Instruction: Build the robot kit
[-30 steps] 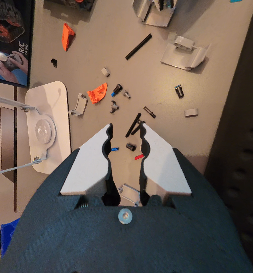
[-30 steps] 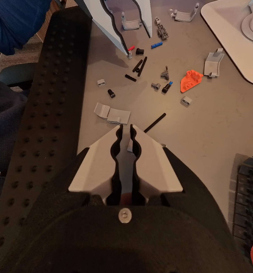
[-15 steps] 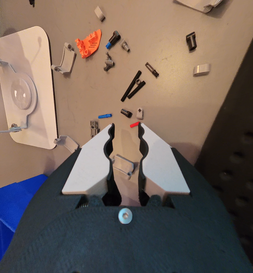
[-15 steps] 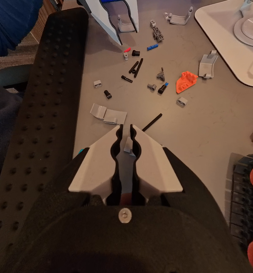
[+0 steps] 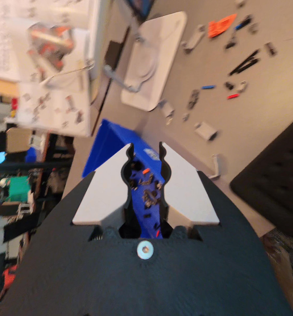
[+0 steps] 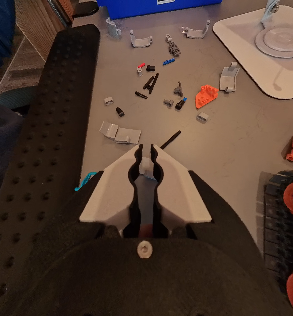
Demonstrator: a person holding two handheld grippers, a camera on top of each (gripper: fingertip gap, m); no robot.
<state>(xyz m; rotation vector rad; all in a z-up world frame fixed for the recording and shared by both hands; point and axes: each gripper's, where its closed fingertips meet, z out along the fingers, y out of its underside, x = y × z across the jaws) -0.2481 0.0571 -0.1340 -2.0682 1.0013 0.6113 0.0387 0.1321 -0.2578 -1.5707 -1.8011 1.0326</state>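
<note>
While the left tool (image 5: 145, 147) hangs parted and empty over the blue plastic bin (image 5: 108, 145) of small parts, the right tool (image 6: 146, 147) sits nearly together, pinching a small grey plastic piece (image 6: 146, 166) above the grey counter (image 6: 228, 145), well clear of that bin.

A grey bench (image 6: 219, 153) is seen, with many small parts scattered on it. A blue bin (image 5: 111, 147) with small parts inside is placed at the bench edge, and a white plate (image 6: 245, 56) with a round disc is found near it. An orange wedge (image 6: 204, 99) is laid beside a grey curved panel (image 6: 228, 78). A black rod (image 6: 170, 139) and a red pin (image 6: 141, 65) are seen apart from each other. A black studded mat (image 6: 44, 128) is laid along one side. Black tracks with orange wheels (image 6: 286, 222) are placed at the other side. The left wrist view is blurred.
</note>
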